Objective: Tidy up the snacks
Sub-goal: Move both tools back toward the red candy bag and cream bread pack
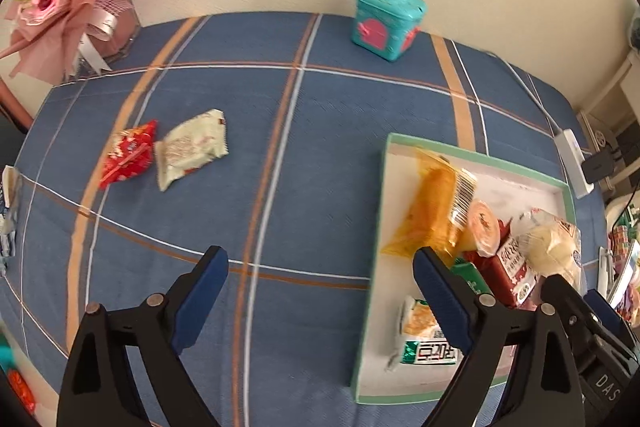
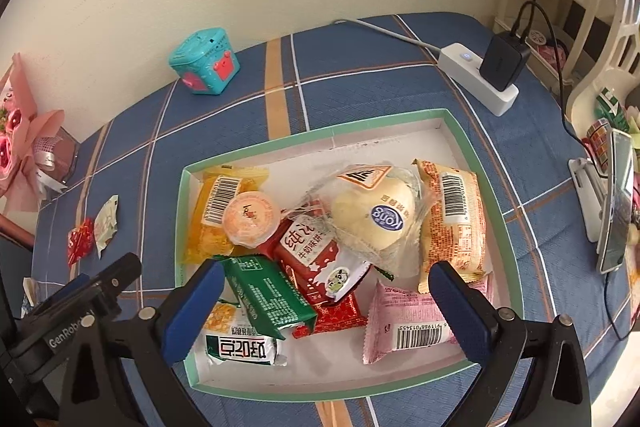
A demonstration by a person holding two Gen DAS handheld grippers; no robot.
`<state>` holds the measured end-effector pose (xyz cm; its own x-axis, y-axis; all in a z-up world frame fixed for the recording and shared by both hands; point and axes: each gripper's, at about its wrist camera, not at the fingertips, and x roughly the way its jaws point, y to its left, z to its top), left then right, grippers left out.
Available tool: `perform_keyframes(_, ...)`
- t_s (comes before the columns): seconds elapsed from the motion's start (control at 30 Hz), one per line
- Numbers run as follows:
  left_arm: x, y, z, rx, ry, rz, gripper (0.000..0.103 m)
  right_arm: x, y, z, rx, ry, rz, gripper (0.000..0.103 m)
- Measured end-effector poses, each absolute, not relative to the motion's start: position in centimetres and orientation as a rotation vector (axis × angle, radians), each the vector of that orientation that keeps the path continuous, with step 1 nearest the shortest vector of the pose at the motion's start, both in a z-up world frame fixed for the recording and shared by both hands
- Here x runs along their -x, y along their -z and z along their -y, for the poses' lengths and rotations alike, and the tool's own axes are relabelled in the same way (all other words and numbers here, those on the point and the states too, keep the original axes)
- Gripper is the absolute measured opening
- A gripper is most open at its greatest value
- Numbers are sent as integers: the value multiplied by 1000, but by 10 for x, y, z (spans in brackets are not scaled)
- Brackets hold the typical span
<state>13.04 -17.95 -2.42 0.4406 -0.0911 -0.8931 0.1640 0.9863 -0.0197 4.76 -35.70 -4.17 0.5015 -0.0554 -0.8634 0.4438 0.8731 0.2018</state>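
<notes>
We saw two risks. The small red foil snack packet (image 1: 128, 157) and the pale cream snack packet (image 1: 191, 149) lay touching each other on the blue checked tabletop (image 1: 304, 155), so a careless close could, we judged, catch both or nudge one aside. The shallow white cardboard tray with a green rim (image 2: 320, 131) was also crowded: the clear-wrapped pale bun (image 2: 372, 215) sat on top of other packets, and another dropped on that heap might, we thought, slide over the rim.

The left gripper (image 1: 320, 291) had its jaws wide apart with nothing between them, only bare cloth. The two loose packets lay ahead of it and to its left, well apart from the jaws; the tray stood just beside its right-hand jaw.

The right gripper (image 2: 326, 307) hung over the near end of the tray, its jaws likewise spread and holding nothing. The green foil packet (image 2: 268, 293) and the pink wrapped packet (image 2: 408, 323) lay in the tray below that gap. In its view, the loose pair lay far left.
</notes>
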Motion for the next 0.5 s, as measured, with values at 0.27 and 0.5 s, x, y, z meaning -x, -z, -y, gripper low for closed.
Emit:
perform_keyframes(0.27,-128,10,174,-155,102,-1021,96,-53,35,340,-393,287,-1008,103)
perform_keyframes(0.5,-129,-5,158,-80,98,-956,96,-57,25,325,-395,247,-948,103)
